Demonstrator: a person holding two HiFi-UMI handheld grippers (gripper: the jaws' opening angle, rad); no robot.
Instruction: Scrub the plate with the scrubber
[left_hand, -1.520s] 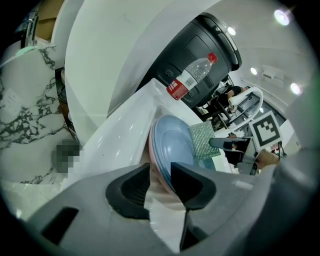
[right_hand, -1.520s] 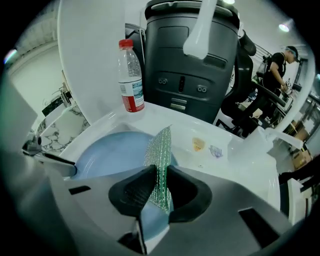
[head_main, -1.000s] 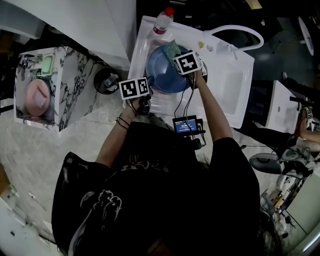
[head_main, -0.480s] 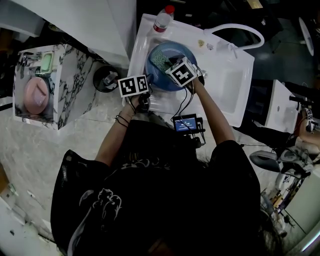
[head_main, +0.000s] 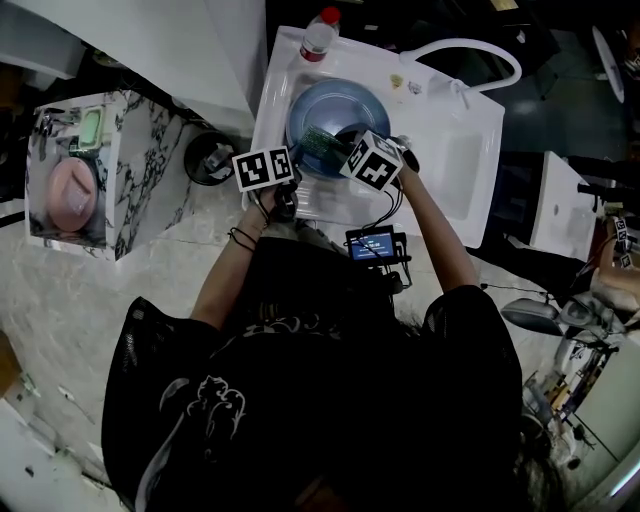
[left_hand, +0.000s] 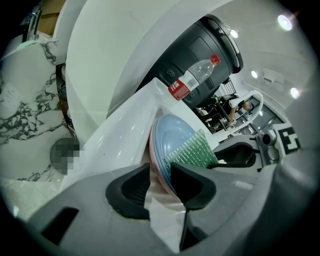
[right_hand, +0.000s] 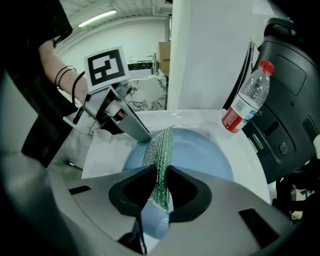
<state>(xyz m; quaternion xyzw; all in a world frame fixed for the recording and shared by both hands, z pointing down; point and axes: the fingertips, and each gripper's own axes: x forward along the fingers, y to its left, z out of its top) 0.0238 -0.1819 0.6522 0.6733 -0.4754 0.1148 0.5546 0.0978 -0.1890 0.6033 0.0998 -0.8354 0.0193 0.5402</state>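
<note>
A blue plate (head_main: 340, 110) stands tilted in the white sink (head_main: 450, 165). My left gripper (head_main: 296, 165) is shut on its near left rim; in the left gripper view the rim (left_hand: 172, 137) runs between the two jaws (left_hand: 160, 172). My right gripper (head_main: 338, 150) is shut on a green mesh scrubber (head_main: 320, 147), which lies against the plate's face near its lower edge. In the right gripper view the scrubber (right_hand: 159, 145) hangs pinched between the jaws (right_hand: 161, 175) over the plate (right_hand: 200, 155), with the left gripper (right_hand: 136, 131) at the rim beyond.
A clear bottle with a red cap and label (head_main: 318, 35) stands at the sink's far left corner. A white hose (head_main: 470, 55) loops over the sink's back. A marbled counter (head_main: 140, 150) with a pink dish (head_main: 70, 192) is at the left, a dark bin (head_main: 210, 158) beside it.
My right gripper has dragged the scrubber from the plate's far rim across its face toward the near rim and rolled as it went. The left gripper and the plate stay put.
</note>
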